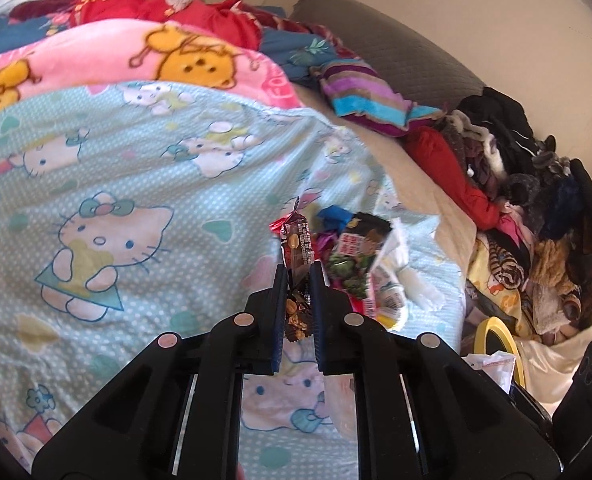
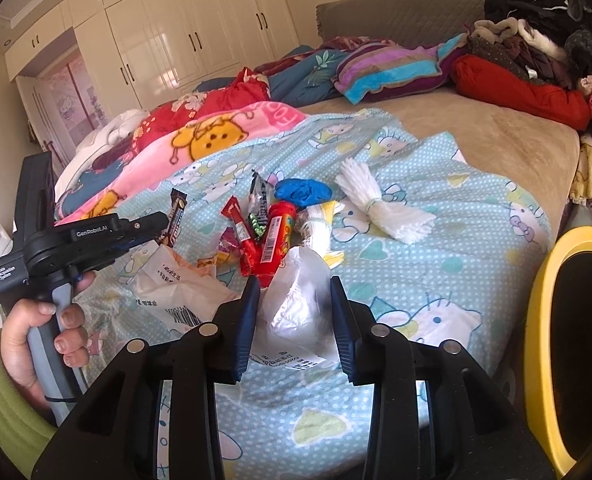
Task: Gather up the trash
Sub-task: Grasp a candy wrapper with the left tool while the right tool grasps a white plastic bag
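Observation:
My left gripper (image 1: 299, 270) is shut on a brown candy-bar wrapper (image 1: 297, 248) and holds it above the blue Hello Kitty sheet (image 1: 128, 168). It also shows in the right wrist view (image 2: 164, 220), with the wrapper (image 2: 176, 216) sticking out. A pile of trash lies on the sheet: red wrappers (image 2: 272, 236), a blue glove (image 2: 303, 192), a white paper bag (image 2: 184, 292) and a white bundle of strips (image 2: 379, 206). My right gripper (image 2: 295, 286) is open, its fingers on either side of a crumpled white plastic bag (image 2: 296, 304).
A yellow-rimmed bin (image 2: 543, 320) stands at the bed's right edge, also in the left wrist view (image 1: 499, 332). Folded blankets (image 2: 200, 136) lie to the left, a clothes heap (image 2: 535, 52) at the far right. White wardrobes (image 2: 168, 36) stand behind.

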A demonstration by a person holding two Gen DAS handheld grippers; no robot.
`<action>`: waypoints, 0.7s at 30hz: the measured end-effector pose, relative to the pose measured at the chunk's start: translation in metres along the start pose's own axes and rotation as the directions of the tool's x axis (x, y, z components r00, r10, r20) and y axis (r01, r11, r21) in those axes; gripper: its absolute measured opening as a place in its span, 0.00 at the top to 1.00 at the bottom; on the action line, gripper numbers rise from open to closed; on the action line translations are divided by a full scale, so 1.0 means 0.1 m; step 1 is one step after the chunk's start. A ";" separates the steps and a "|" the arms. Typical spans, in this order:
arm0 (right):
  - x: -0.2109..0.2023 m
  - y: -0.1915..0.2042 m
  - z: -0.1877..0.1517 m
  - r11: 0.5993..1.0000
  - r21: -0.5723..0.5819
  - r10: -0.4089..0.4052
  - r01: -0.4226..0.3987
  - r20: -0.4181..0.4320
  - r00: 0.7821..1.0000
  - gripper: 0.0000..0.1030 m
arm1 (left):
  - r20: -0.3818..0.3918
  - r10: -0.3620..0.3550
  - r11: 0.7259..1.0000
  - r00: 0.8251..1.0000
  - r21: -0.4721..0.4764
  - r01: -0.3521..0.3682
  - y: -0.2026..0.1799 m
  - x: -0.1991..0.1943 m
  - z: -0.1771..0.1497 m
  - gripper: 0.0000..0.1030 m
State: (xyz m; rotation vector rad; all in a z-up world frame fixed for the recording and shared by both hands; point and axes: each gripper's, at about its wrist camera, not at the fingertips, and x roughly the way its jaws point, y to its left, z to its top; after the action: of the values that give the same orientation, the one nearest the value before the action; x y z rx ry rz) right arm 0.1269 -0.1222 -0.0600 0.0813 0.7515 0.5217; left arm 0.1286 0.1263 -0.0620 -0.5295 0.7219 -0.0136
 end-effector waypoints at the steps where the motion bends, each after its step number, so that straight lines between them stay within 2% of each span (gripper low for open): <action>1: -0.03 -0.01 0.00 1.000 0.001 -0.001 0.001 0.004 1.000 0.68 | 0.002 -0.007 1.000 1.000 0.004 0.007 -0.03 -0.01 0.01 0.93; 21: -0.57 -0.42 0.11 0.994 0.090 -0.079 0.069 0.116 0.990 0.68 | 0.017 -0.090 0.989 0.996 0.121 0.087 -0.61 -0.15 -0.07 0.93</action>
State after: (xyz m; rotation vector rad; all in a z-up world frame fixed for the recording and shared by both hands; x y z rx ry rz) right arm 0.1172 -0.1844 -0.0271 0.1622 0.6570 0.4101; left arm 0.1229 0.0729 -0.0292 -0.4455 0.6708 -0.1329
